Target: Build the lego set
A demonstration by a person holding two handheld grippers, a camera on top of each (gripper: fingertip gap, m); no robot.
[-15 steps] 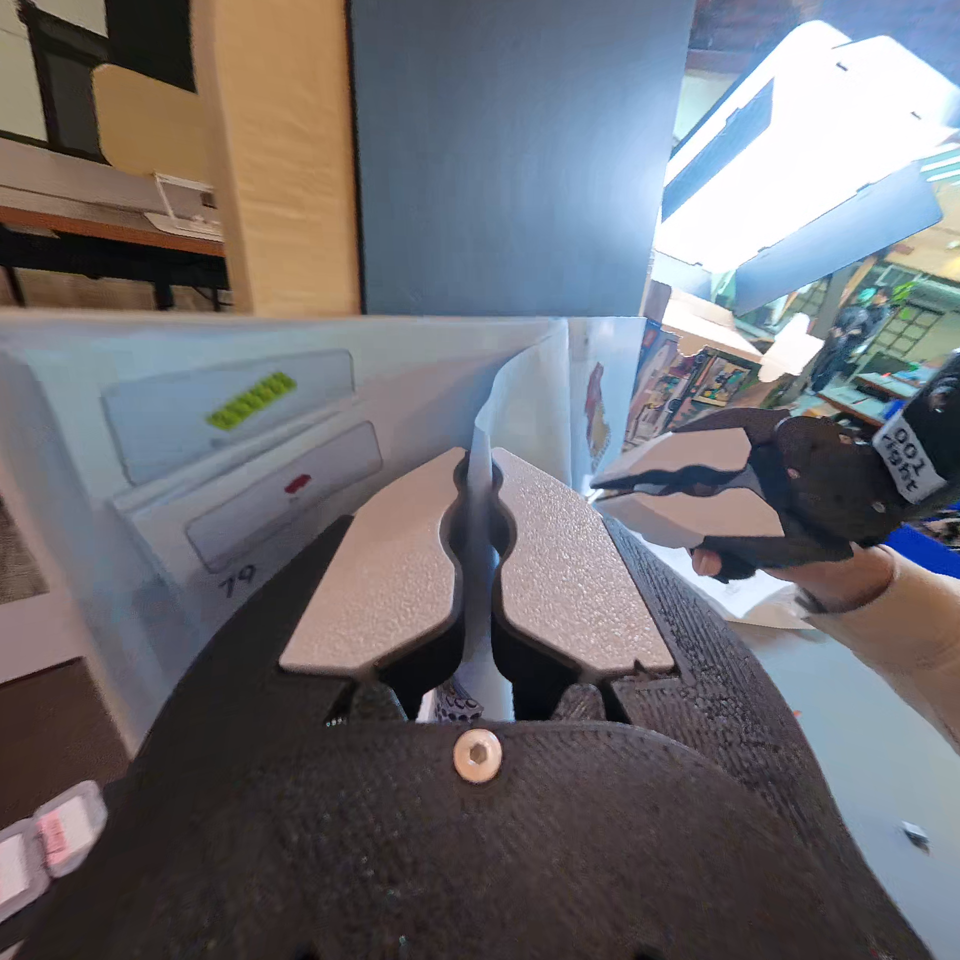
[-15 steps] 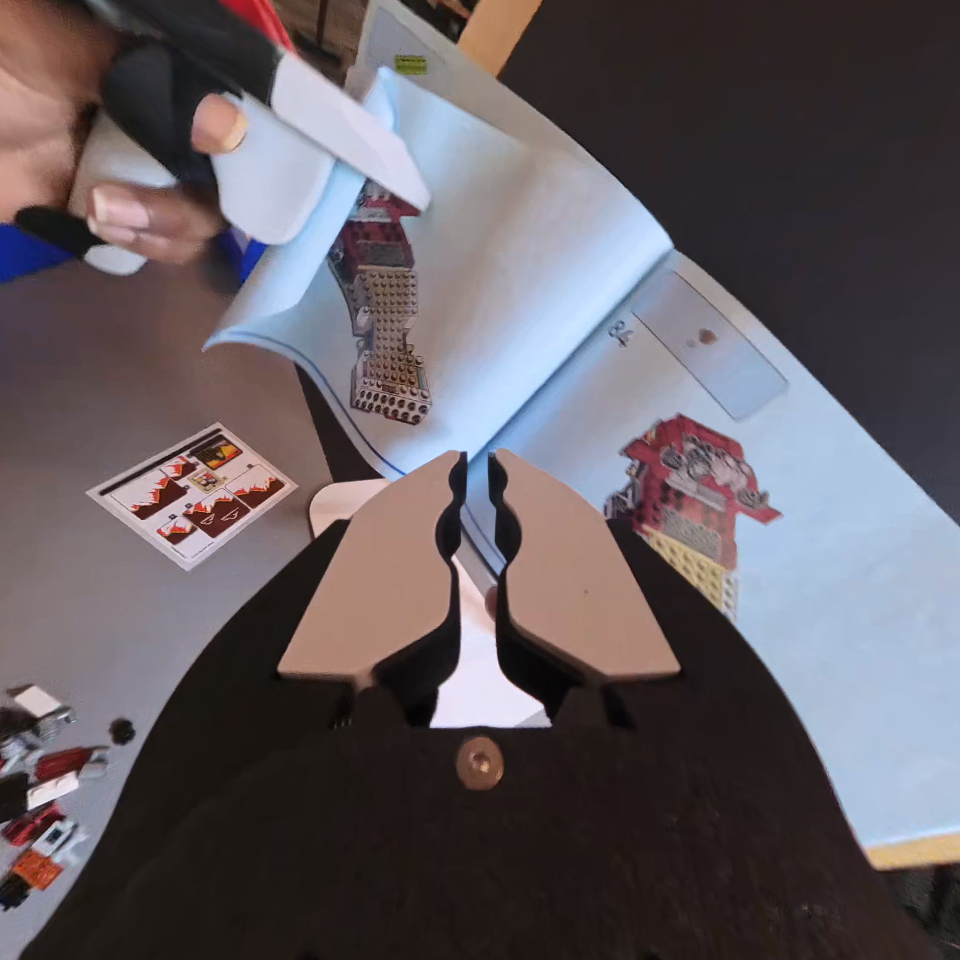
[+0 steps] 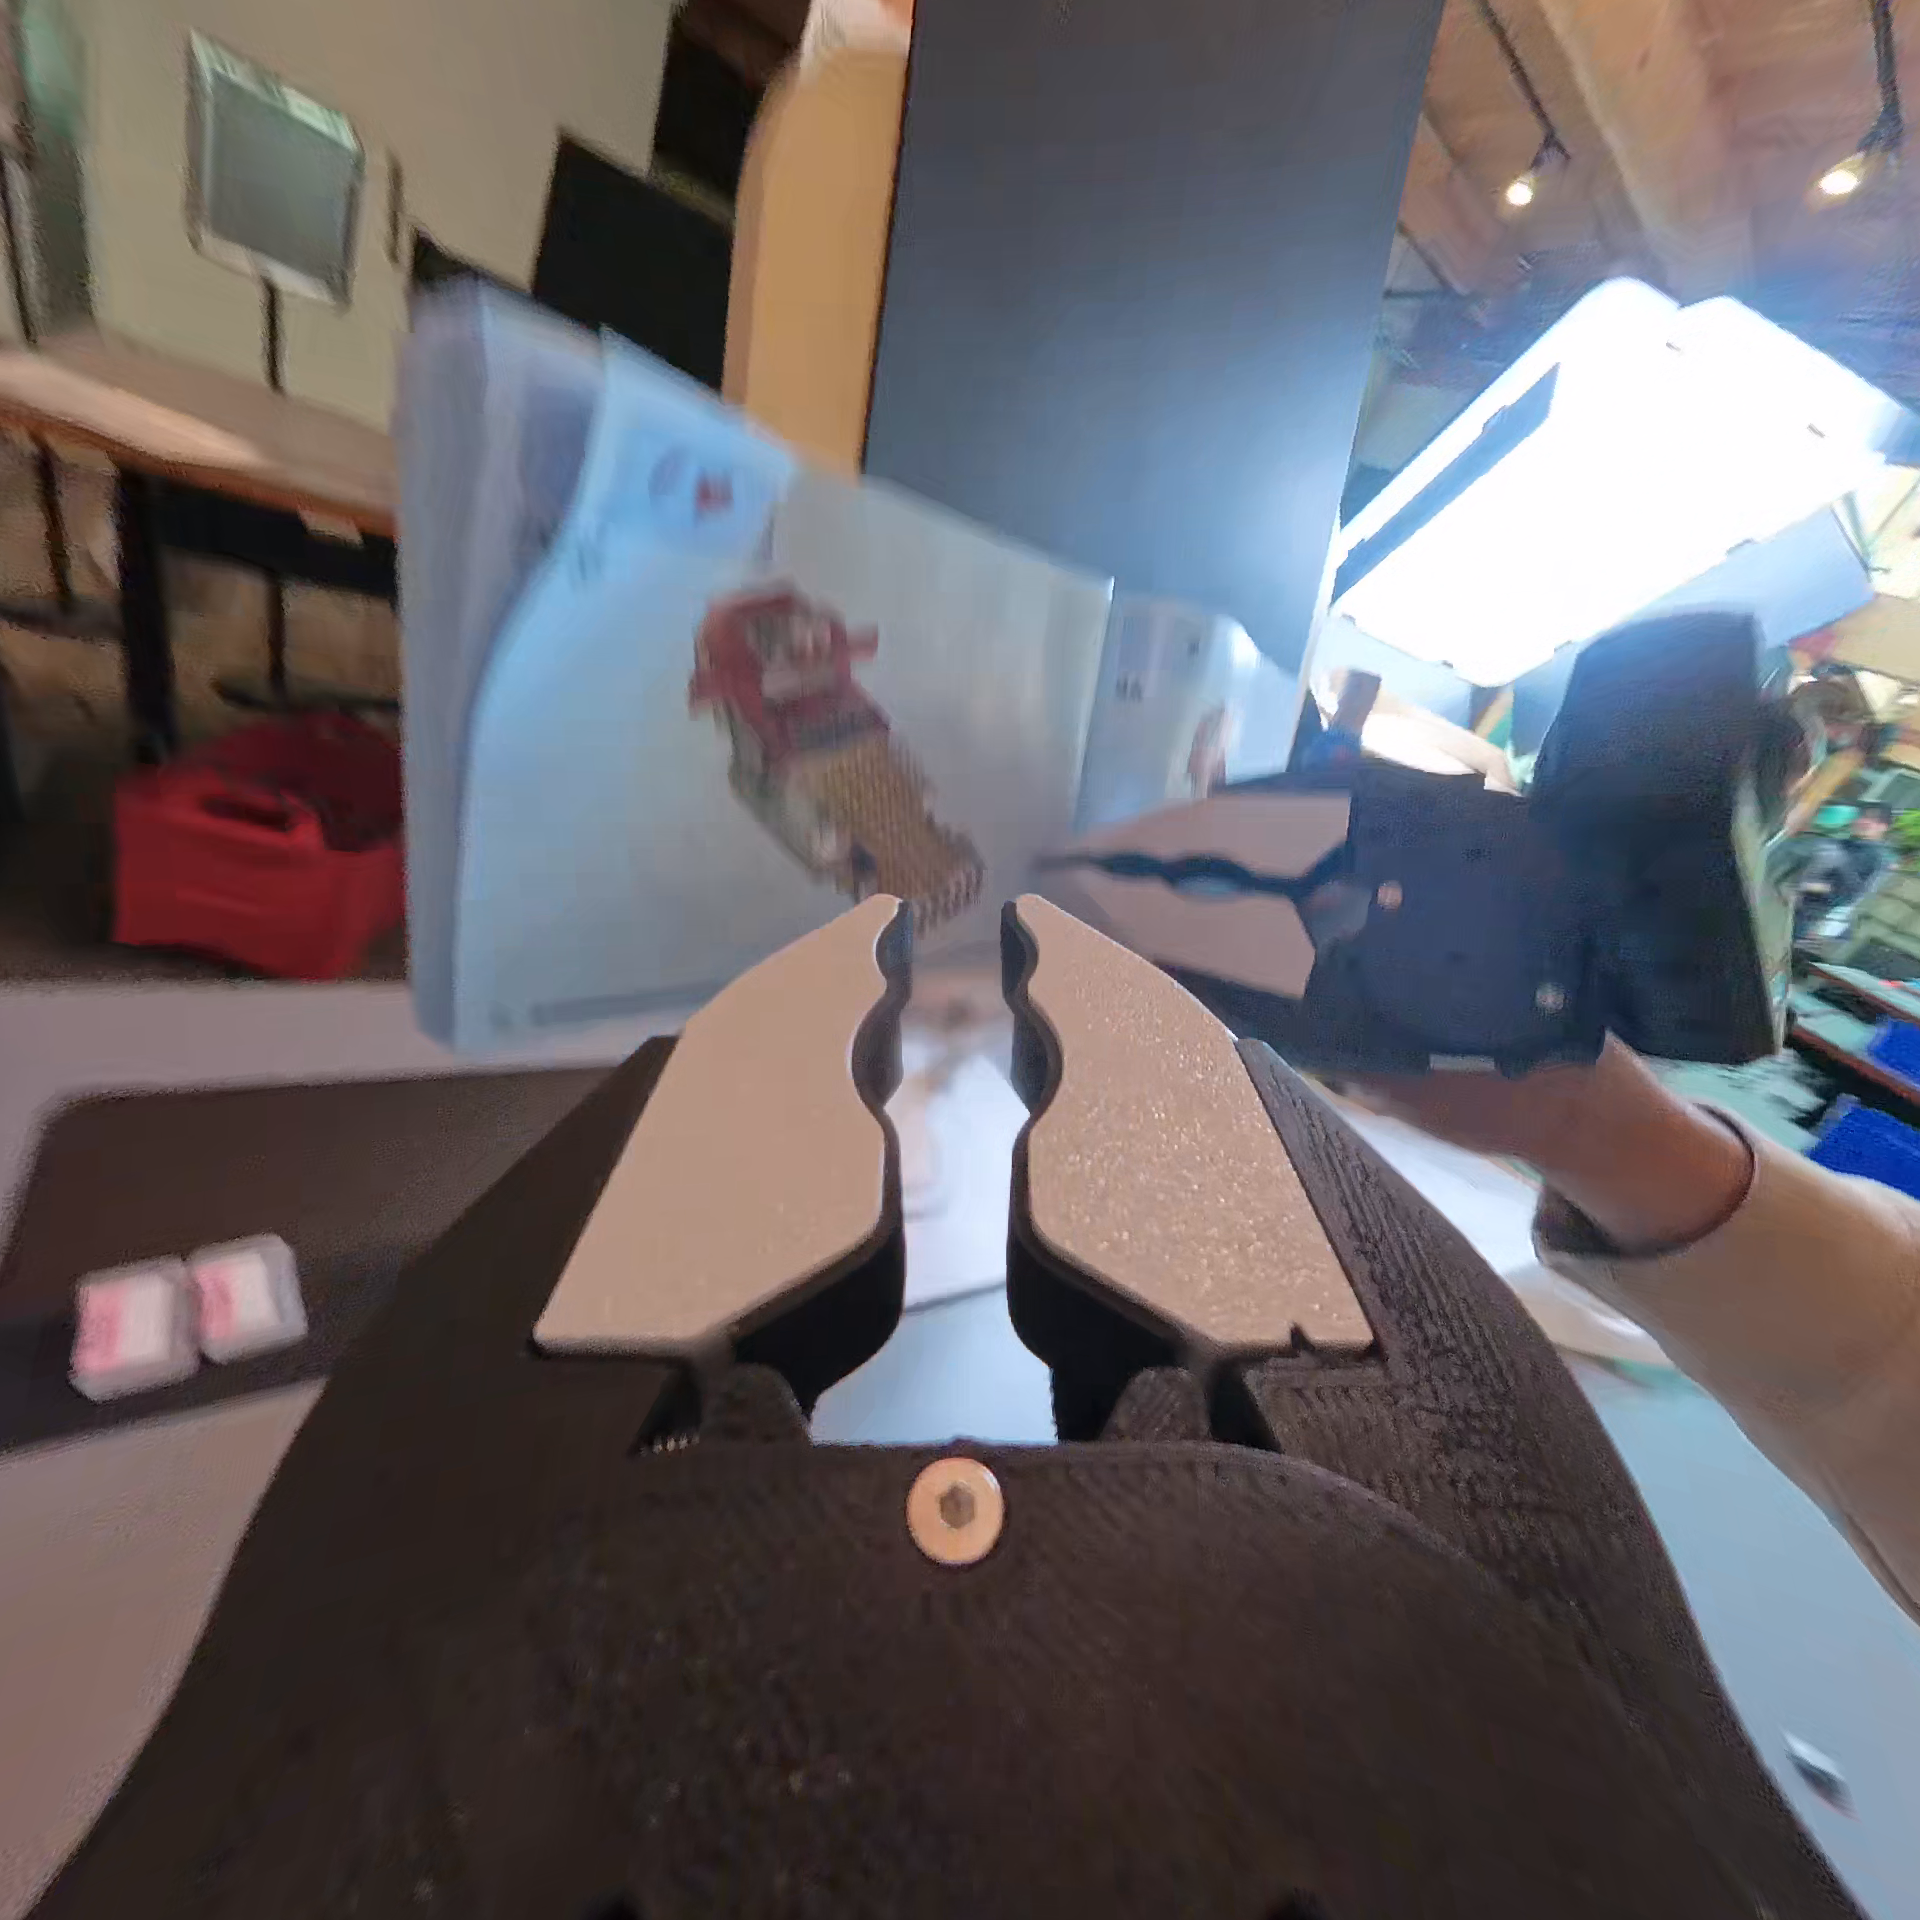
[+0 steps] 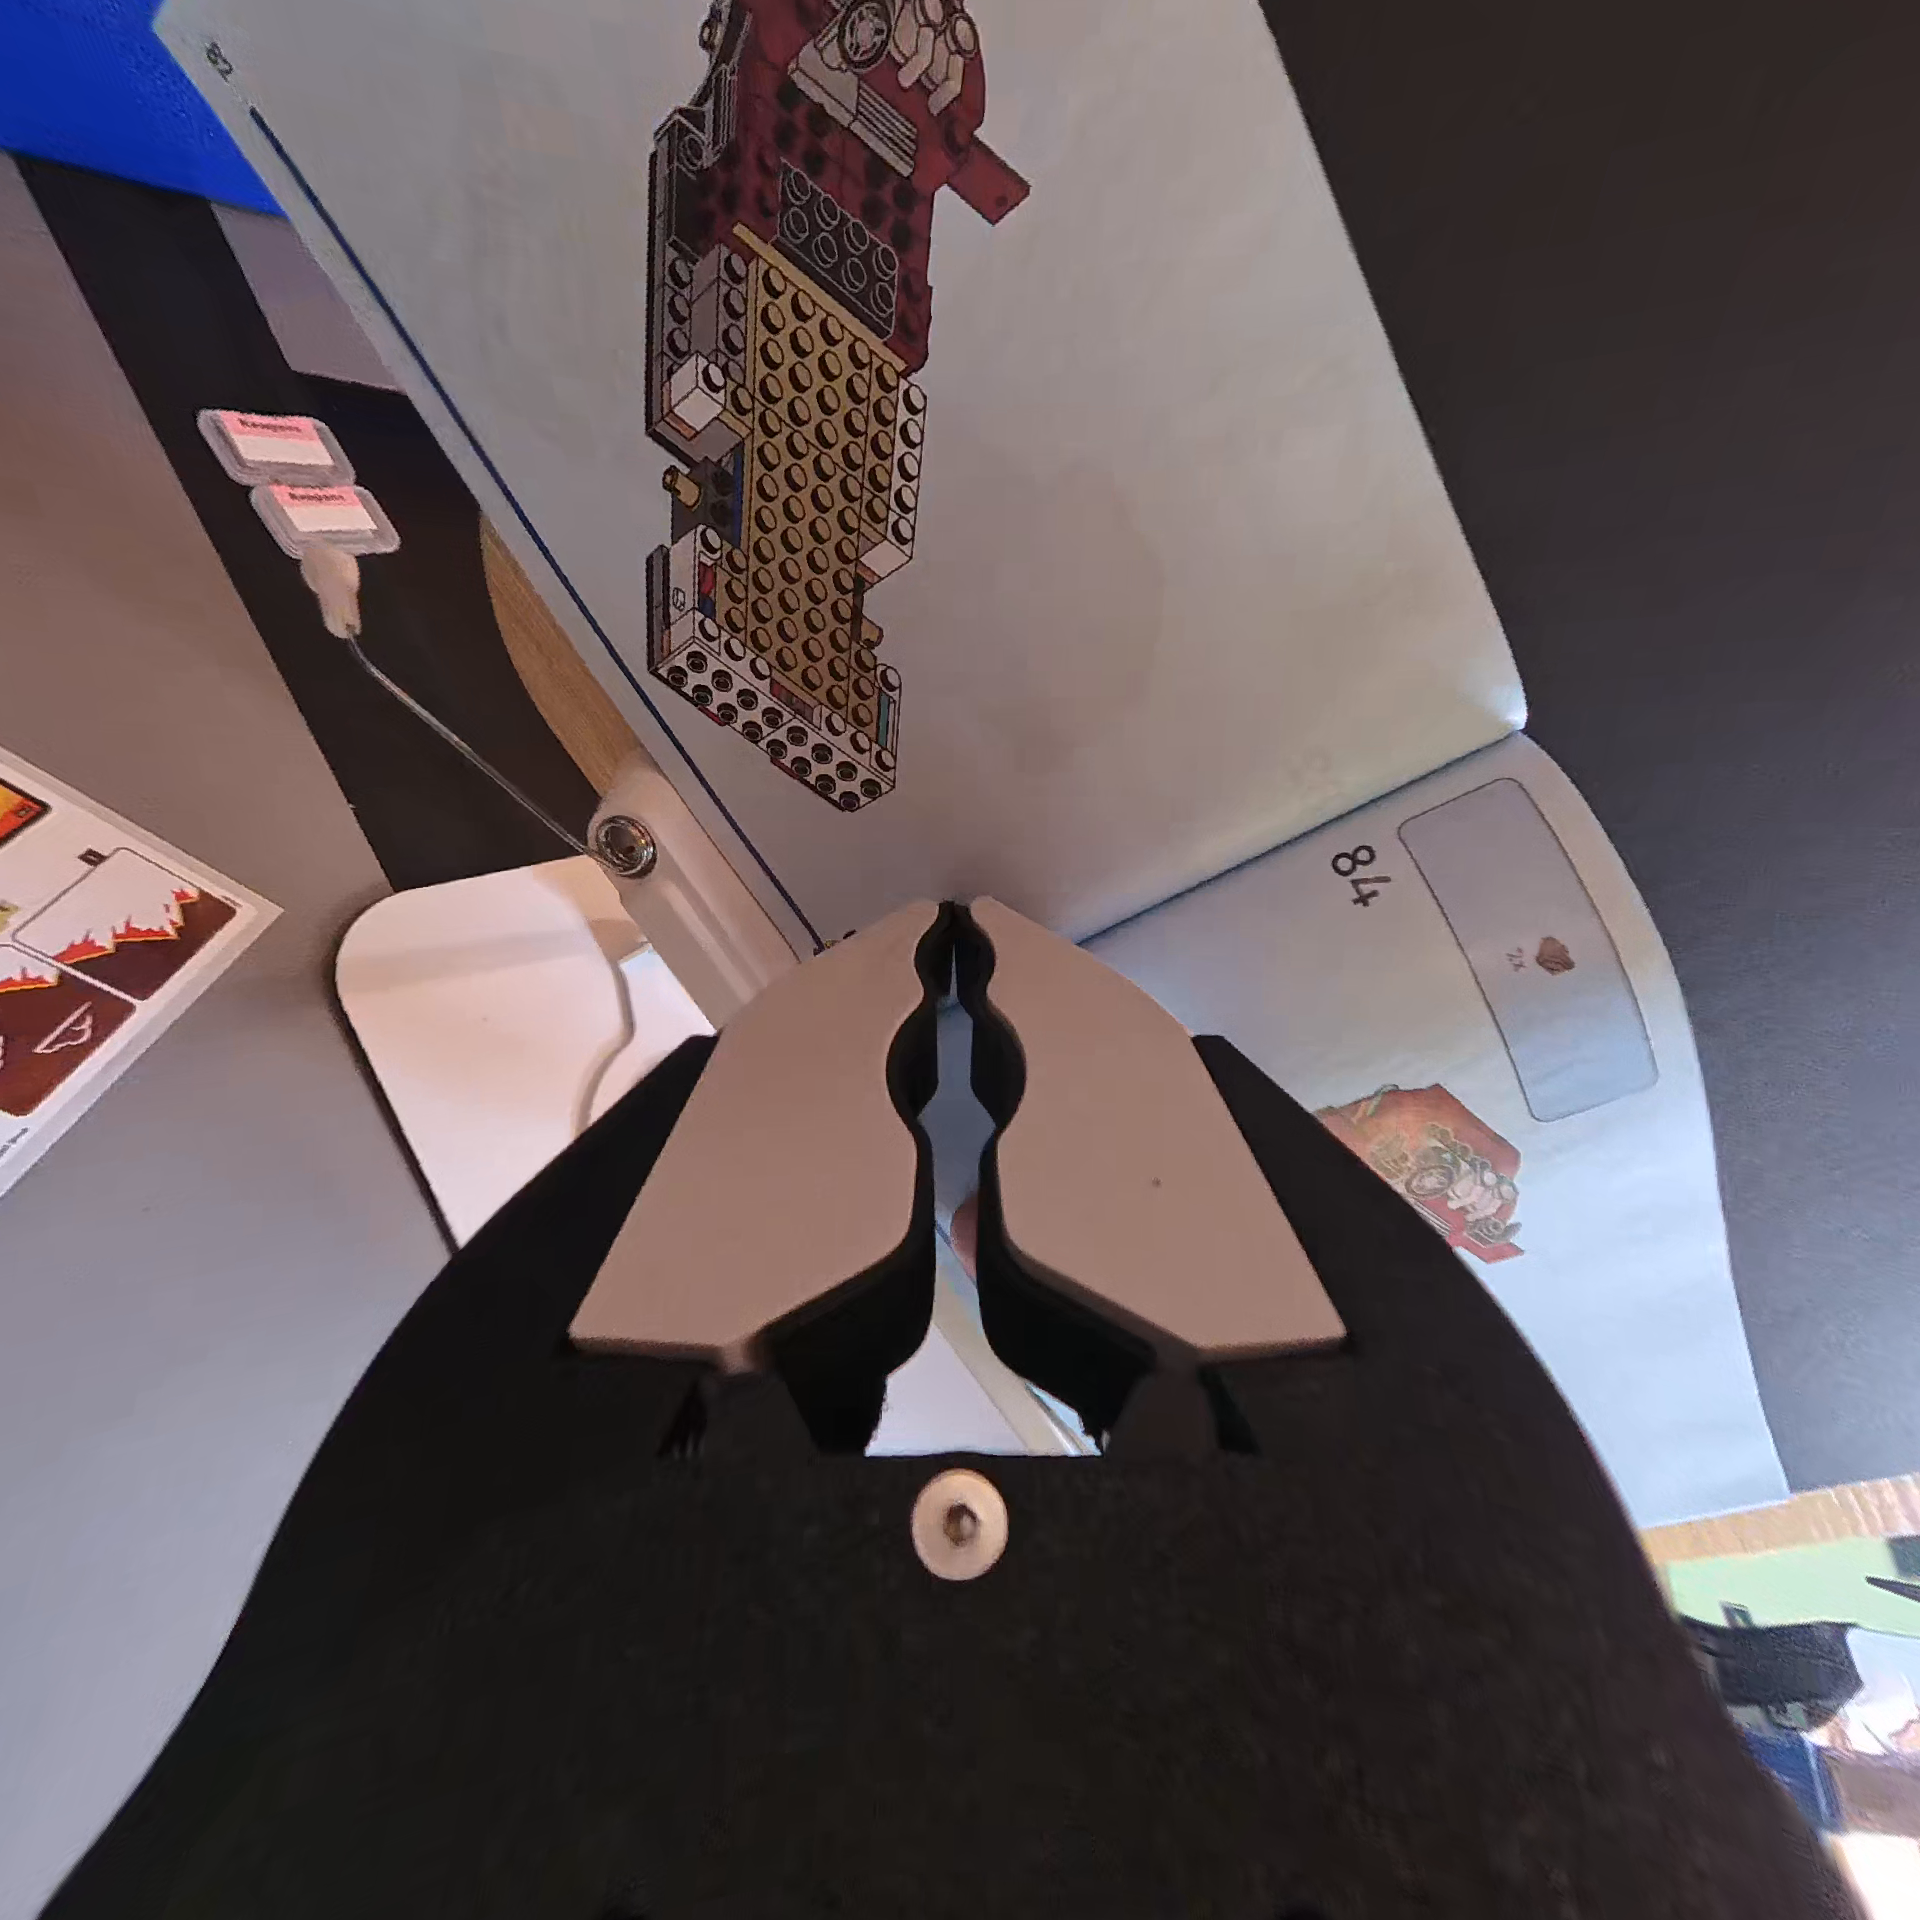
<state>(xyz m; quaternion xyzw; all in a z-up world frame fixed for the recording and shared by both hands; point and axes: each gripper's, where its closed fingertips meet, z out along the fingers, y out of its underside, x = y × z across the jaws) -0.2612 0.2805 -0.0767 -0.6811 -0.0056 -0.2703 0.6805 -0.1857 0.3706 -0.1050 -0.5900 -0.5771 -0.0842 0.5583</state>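
Observation:
An open building-brick instruction booklet (image 3: pixel 644 831) stands upright ahead, its pale blue pages showing a red and tan vehicle. My left gripper (image 3: pixel 954 920) is open just in front of it, with nothing between its fingers. My right gripper (image 4: pixel 954 914) is shut on the lower edge of the booklet's raised page (image 4: pixel 1143 520), which curves up from the fingertips. The right gripper also shows in the left wrist view (image 3: pixel 1070 864), coming in from the right with its tips closed at the page, a person's hand (image 3: pixel 1662 1164) under it.
A dark panel (image 3: pixel 1143 312) stands behind the booklet. Two small white cases with pink labels (image 4: pixel 301 478) lie on a dark mat (image 3: pixel 312 1174). A sticker sheet (image 4: pixel 94 956) lies on the grey table, and a white stand base (image 4: pixel 488 1018) is below the booklet. A red bin (image 3: pixel 249 842) is on the floor, left. Spacing between my two grippers at the tips: around 12 cm.
My left gripper was shut on a page; it has opened, let the page go and drawn back. My right gripper has closed on the page's edge and moved closer in.

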